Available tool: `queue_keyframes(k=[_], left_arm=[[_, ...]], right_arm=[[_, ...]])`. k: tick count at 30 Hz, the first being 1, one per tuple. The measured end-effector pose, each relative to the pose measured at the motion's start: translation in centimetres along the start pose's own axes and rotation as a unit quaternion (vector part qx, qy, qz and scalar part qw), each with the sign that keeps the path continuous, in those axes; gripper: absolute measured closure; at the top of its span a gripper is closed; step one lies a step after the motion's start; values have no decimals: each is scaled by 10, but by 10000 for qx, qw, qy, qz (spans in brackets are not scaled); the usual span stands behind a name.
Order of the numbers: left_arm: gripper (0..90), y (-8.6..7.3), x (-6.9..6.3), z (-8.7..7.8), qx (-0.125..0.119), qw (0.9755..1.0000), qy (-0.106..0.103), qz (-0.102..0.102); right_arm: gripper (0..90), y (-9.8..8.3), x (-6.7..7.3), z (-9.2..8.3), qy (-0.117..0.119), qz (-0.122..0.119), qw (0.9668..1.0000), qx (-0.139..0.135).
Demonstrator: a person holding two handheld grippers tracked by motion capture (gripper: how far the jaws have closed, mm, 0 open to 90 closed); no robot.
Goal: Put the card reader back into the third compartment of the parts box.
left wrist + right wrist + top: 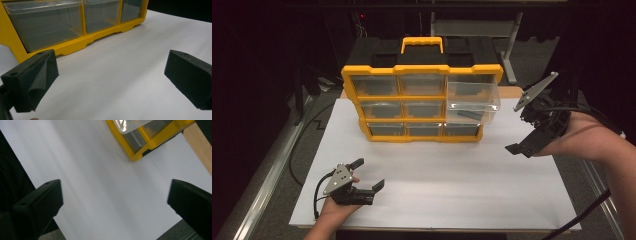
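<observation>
The top-right clear drawer [473,102] of the yellow organizer [422,102] is pulled out; nothing is held, right gripper [532,131] and left gripper [368,175] both spread; closing presumably remains.

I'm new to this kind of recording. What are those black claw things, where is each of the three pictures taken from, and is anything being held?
A person holds a hand-operated two-jaw gripper in each hand. The high view looks down on the table: the left gripper rests low on the white sheet, and the right gripper hangs at the table's right edge. The other two pictures come from cameras riding on the grippers, looking out between their own black jaws. On the sheet stands a yellow organizer with clear drawers; its top right drawer is pulled out. Both grippers stand open, with nothing between their jaws.
</observation>
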State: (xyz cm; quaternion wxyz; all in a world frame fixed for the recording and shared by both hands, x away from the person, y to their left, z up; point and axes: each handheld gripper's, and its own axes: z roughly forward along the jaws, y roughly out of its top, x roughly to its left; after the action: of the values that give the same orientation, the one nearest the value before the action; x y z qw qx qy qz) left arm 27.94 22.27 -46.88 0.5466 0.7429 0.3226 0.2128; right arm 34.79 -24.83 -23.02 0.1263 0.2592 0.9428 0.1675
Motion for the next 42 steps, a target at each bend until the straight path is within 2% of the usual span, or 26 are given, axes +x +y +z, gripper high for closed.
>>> queue_keyframes(k=[8, 23, 38, 42], left_arm=[[3, 0, 0, 0, -2, 10000, -3, 8], [3, 0, 0, 0, 9, 10000, -13, 9], [3, 0, 0, 0, -6, 10000, -20, -6], [3, 0, 0, 0, 3, 10000, -23, -6]], right_arm=[[3, -9, 5, 31, 67, 25, 9998, 192], [3, -22, 15, 89, 145, -96, 9990, 420], [3, -39, 25, 152, 290, -4, 9972, 694], [3, -42, 28, 167, 328, 32, 9972, 676]])
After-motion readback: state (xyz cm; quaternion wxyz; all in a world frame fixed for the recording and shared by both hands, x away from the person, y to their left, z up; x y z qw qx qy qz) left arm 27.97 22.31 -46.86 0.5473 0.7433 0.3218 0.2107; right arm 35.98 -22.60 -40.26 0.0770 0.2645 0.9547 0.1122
